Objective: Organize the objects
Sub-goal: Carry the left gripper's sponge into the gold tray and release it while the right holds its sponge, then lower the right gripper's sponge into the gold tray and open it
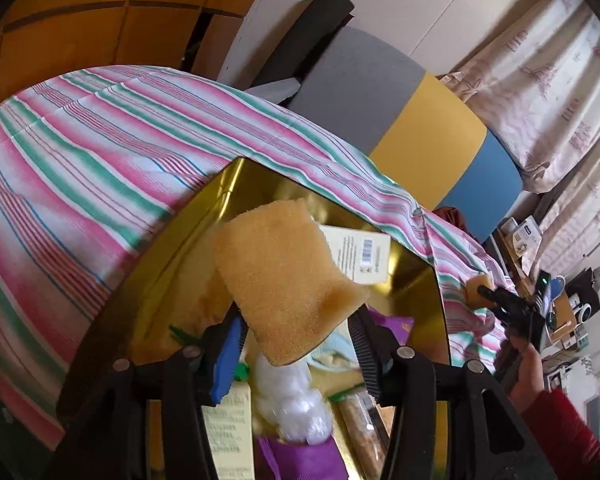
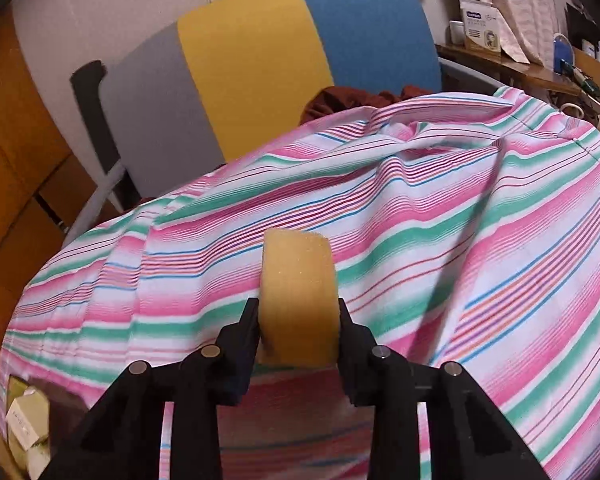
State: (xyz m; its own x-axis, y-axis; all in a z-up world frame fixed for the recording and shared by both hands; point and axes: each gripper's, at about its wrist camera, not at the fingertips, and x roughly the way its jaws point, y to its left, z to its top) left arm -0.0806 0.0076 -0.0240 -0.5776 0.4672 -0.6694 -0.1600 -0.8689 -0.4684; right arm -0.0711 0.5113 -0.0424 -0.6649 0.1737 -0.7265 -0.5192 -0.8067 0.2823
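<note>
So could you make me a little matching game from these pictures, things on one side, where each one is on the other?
Things:
1. flat sponge
2. thick sponge
3. barcoded card
4. striped cloth

Places:
A. lying in the gold tray
B. in the right claw
C. spread under both claws
D. in the left claw

Pairs: 1-D, 2-B, 3-A, 4-C
</note>
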